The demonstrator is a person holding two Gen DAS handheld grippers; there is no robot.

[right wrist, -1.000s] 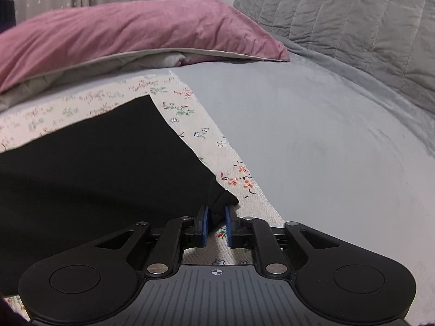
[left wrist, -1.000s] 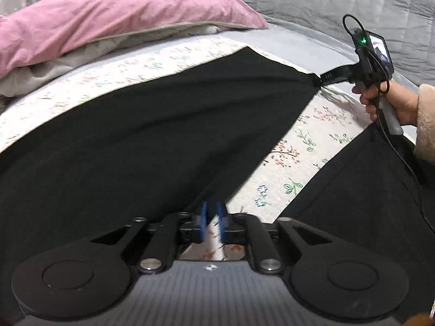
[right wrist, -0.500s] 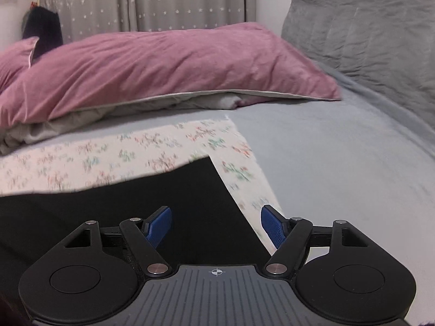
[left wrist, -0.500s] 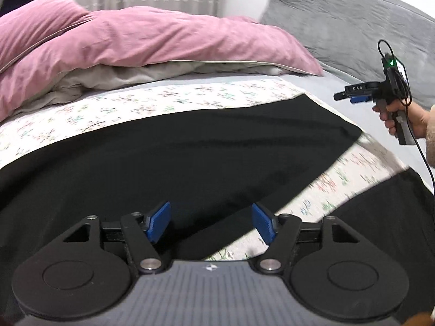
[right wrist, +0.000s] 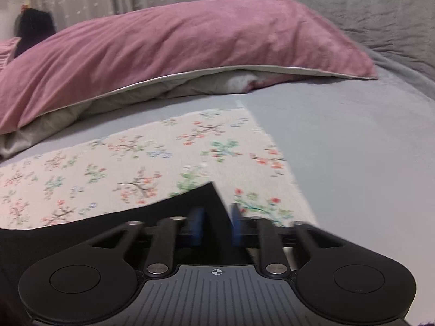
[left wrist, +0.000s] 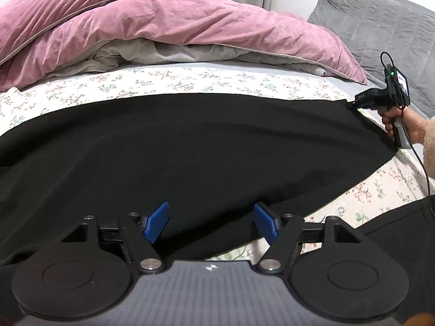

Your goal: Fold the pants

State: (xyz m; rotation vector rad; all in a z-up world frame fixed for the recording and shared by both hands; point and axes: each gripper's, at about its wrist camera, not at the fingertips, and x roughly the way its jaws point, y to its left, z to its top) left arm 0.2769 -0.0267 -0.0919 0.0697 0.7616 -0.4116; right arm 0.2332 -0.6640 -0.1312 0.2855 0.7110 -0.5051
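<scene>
Black pants (left wrist: 190, 146) lie spread flat across a floral cloth (left wrist: 168, 80) on the bed. My left gripper (left wrist: 210, 221) is open, its blue pads just above the near edge of the pants, holding nothing. In the left wrist view my right gripper (left wrist: 350, 105) sits at the far right corner of the pants. In the right wrist view, my right gripper (right wrist: 216, 226) has its blue pads close together with the pants corner (right wrist: 201, 198) between them; the frame is blurred.
A pink duvet (left wrist: 163, 24) with a grey underside is heaped along the far side of the bed. A grey quilted headboard (left wrist: 380, 24) stands at the right. Grey sheet (right wrist: 353, 149) stretches right of the floral cloth. More black fabric (left wrist: 394, 239) lies at the lower right.
Both grippers let go of the pants and opened half a second ago. Since then my right gripper has narrowed around the far corner of the pants. My left gripper stays open.
</scene>
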